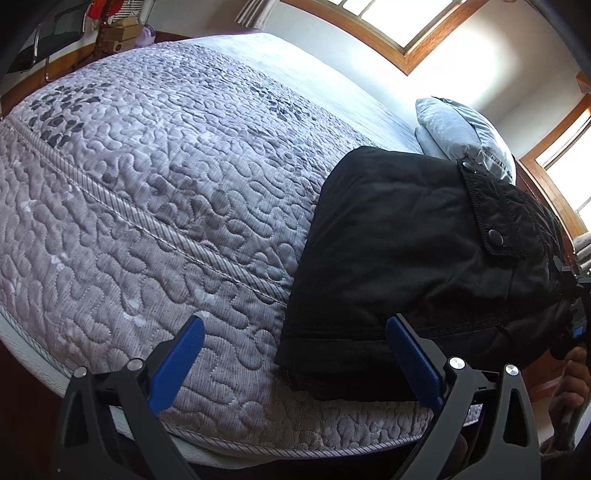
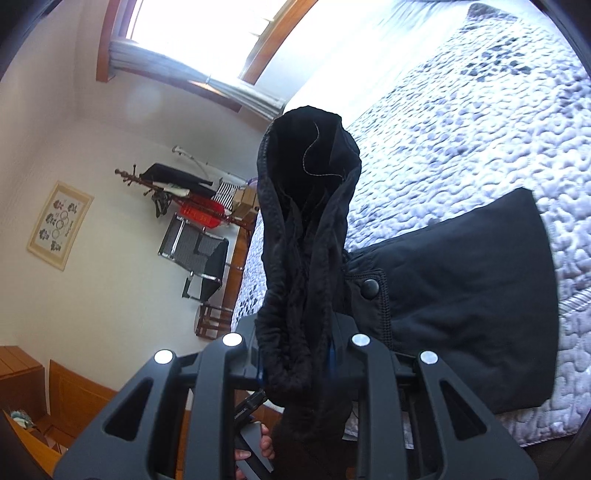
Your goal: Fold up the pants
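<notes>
Black pants (image 1: 406, 258) lie partly folded on the quilted bed (image 1: 147, 184), near its front right corner. A flap with snap buttons (image 1: 494, 234) shows on them. My left gripper (image 1: 295, 354) is open and empty, its blue pads (image 1: 177, 362) just above the bed edge, with the right pad beside the pants' near hem. My right gripper (image 2: 295, 358) is shut on the pants' bunched waistband end (image 2: 306, 229) and holds it lifted, while the rest of the pants (image 2: 461, 302) lies on the bed (image 2: 461, 129).
A grey pillow (image 1: 465, 136) lies behind the pants. Windows with wooden frames (image 1: 388, 26) are beyond the bed. A chair (image 2: 199, 254), a coat rack with clothes (image 2: 173, 184) and wooden furniture (image 2: 55, 398) stand left of the bed.
</notes>
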{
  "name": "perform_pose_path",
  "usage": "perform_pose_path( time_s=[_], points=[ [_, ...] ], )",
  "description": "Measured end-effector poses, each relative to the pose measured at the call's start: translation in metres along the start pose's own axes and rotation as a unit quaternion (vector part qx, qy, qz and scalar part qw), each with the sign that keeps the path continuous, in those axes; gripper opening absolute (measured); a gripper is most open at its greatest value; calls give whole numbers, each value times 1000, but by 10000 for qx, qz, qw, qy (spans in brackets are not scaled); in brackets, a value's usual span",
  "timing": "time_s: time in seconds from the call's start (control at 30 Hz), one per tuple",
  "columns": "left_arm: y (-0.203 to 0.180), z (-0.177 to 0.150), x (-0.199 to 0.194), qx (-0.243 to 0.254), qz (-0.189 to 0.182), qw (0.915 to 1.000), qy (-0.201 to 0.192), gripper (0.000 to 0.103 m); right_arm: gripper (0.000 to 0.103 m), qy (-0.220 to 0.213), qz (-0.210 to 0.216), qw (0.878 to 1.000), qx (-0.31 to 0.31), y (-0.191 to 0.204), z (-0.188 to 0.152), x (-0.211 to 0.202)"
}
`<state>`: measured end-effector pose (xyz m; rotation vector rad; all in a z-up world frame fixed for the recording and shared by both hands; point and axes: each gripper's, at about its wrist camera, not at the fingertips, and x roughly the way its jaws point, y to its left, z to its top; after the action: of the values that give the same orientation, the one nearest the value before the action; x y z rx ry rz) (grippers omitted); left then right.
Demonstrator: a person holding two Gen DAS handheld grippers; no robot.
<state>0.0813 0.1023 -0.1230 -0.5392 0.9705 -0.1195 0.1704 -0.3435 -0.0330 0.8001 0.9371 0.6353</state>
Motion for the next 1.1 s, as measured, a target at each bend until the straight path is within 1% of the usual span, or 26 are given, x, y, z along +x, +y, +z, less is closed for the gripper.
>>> perform_pose_path(
  time_s=[0.13,0.43,0.7,0.93,1.03,1.07,1.1],
  points=[
    [-6,-3,3,63,-18,10000,47,99,22,-59,-77,9999,129,-14,2,-11],
    [-18,-9,6,250,-19,9996,132,99,22,-168,-170,9978,614,-62,1,-19],
    [-25,-10,9,333,-13,9993,179,99,22,-92,-434,9947,931,-106,-8,-12],
    [-32,-11,11,448,30,9988,207,99,23,-27,-621,9924,1066,-132,-21,-3],
    [-36,-11,12,500,32,9985,225,99,24,9,-682,9920,1062,-139,-26,-1],
    [-37,-11,13,515,31,9984,226,99,27,19,-704,9918,1069,-141,-27,0],
    [-38,-11,13,528,36,9983,223,99,33,41,-736,9915,1073,-143,-29,0]
  ],
)
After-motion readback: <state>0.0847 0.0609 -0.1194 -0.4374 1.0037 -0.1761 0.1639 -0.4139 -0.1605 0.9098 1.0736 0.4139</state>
